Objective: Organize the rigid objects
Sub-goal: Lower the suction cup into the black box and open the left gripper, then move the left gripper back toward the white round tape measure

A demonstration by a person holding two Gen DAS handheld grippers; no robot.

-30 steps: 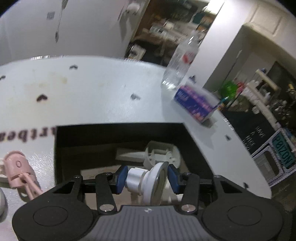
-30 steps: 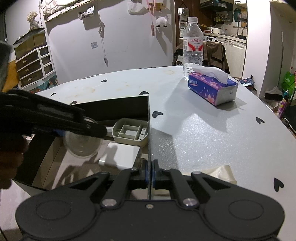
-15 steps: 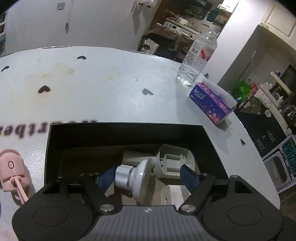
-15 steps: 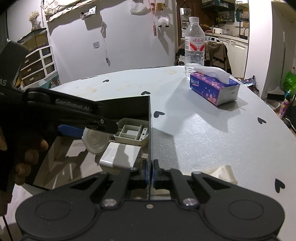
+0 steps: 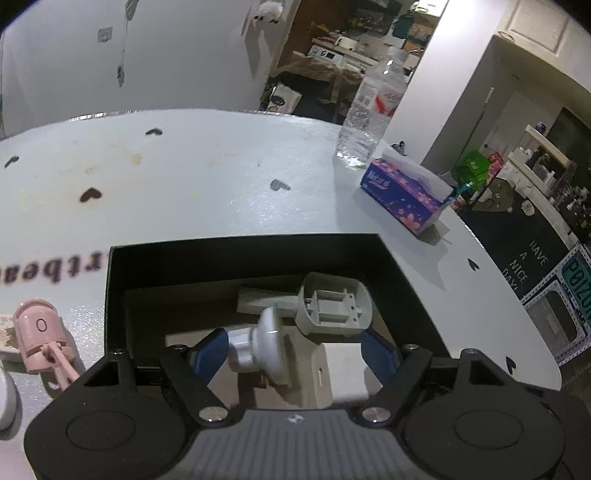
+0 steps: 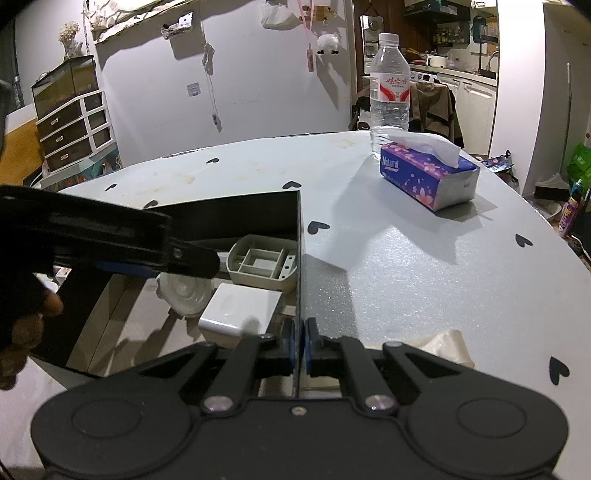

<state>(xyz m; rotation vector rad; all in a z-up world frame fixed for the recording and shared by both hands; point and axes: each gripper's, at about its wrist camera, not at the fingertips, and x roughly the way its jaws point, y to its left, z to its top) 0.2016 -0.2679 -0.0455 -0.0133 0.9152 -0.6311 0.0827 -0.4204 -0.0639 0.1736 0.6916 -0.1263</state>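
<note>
Suction cup (image 5: 264, 347) inside black box (image 5: 243, 251)

A white wall (image 6: 258, 92) stands behind the round grey tabletop (image 6: 424, 266), which is printed with small black hearts. Bits hang from hooks and strings on the wall, throwing hard shadows under dim, cool light. At the left a white drawer chest (image 6: 74, 129) carries a glass tank (image 6: 64, 85). To the right a dark doorway (image 6: 428, 37) opens onto a kitchen with white cabinets (image 6: 472, 99) and a counter; a brown jacket (image 6: 436, 107) hangs over a chair there. A white cupboard (image 5: 535, 22) sits high on the far right, with cluttered shelves (image 5: 535, 162) below.
</note>
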